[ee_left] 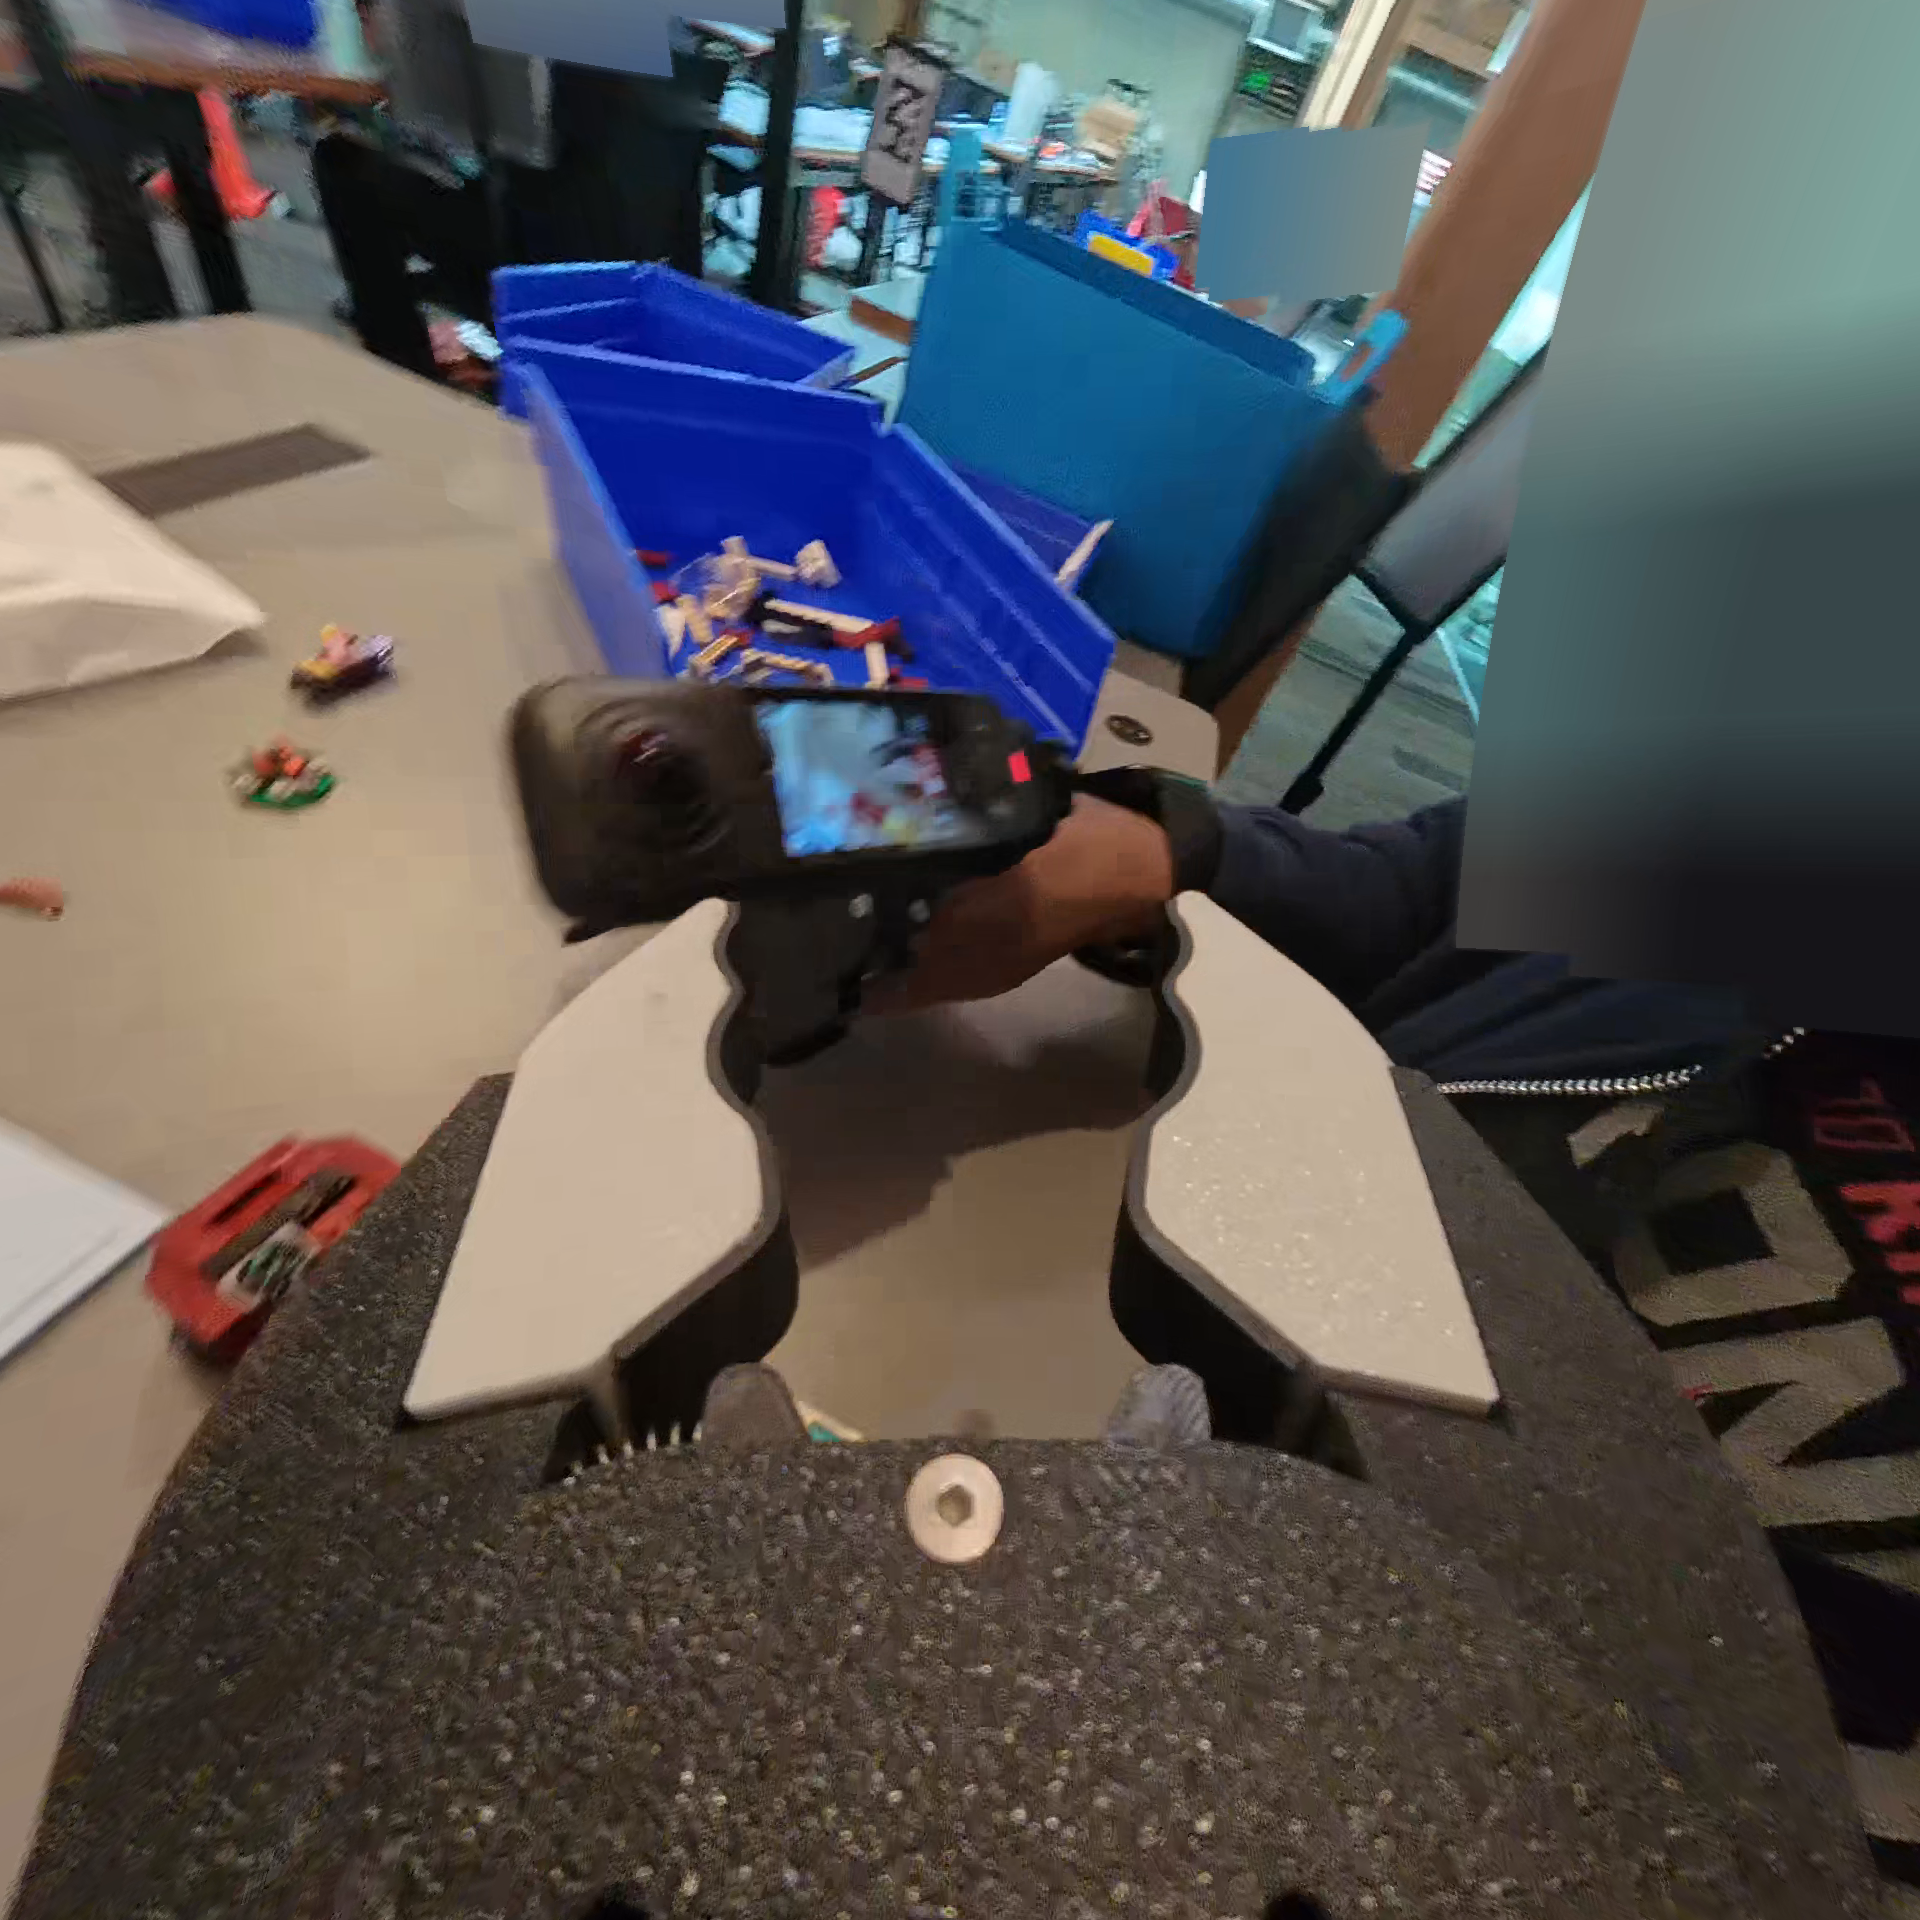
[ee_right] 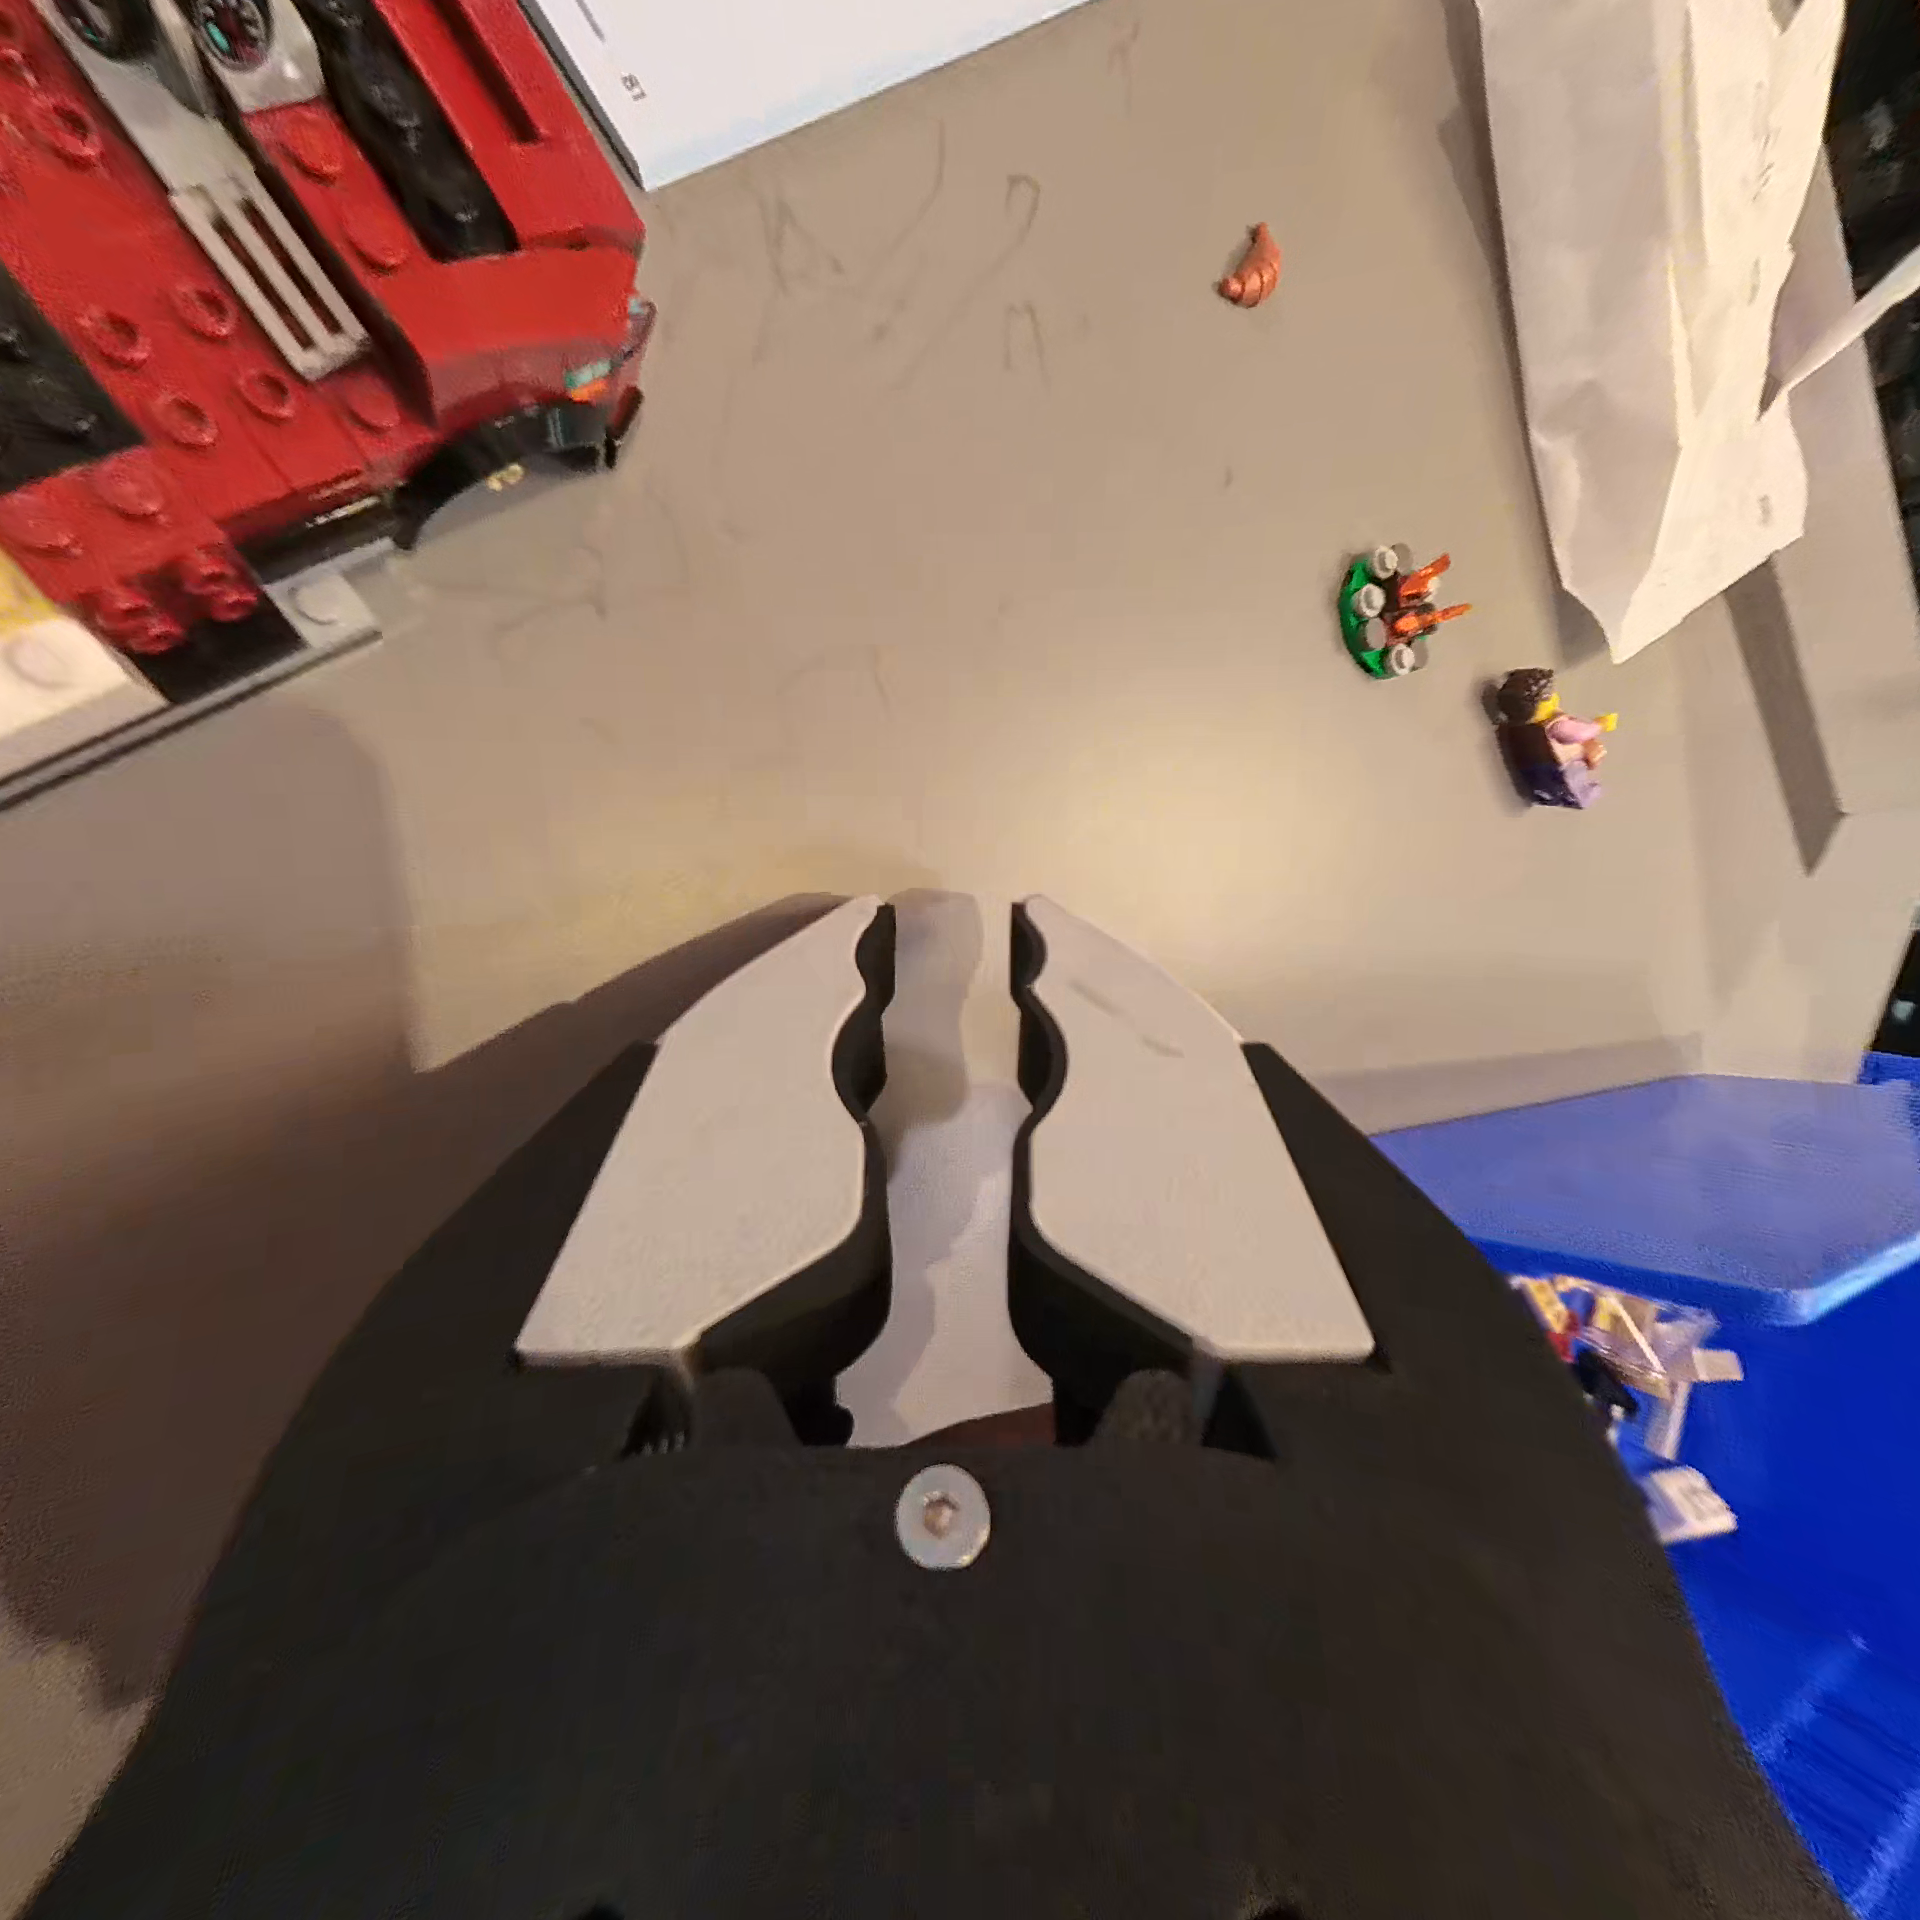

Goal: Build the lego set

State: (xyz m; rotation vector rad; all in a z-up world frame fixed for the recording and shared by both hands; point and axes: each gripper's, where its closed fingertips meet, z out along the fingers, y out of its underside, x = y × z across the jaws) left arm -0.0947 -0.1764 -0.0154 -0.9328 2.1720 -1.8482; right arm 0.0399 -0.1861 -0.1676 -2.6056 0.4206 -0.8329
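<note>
My left gripper point(ee_left: 951, 914) is wide open with nothing between its fingers, above the grey table point(ee_left: 312, 987). Just beyond its fingertips is the right gripper's black body with its camera and lit screen point(ee_left: 779, 790), held by a person's hand point(ee_left: 1039, 894). In the right wrist view my right gripper point(ee_right: 953, 909) hovers over the bare table point(ee_right: 935, 520). Its fingers stand a narrow gap apart and the table shows between them. A red brick-built car point(ee_right: 260, 312) lies ahead to its left and also shows in the left wrist view point(ee_left: 260, 1236).
A minifigure point(ee_right: 1553, 738), a green round piece with orange bits point(ee_right: 1392, 613) and a brown croissant piece point(ee_right: 1252, 268) lie on the table. A blue bin point(ee_left: 810, 499) holds several loose pieces point(ee_left: 769, 613). A white paper bag point(ee_right: 1662, 364) and a white booklet point(ee_right: 779, 73) lie at the edges. The grippers' ends are close to 20 cm from one another.
</note>
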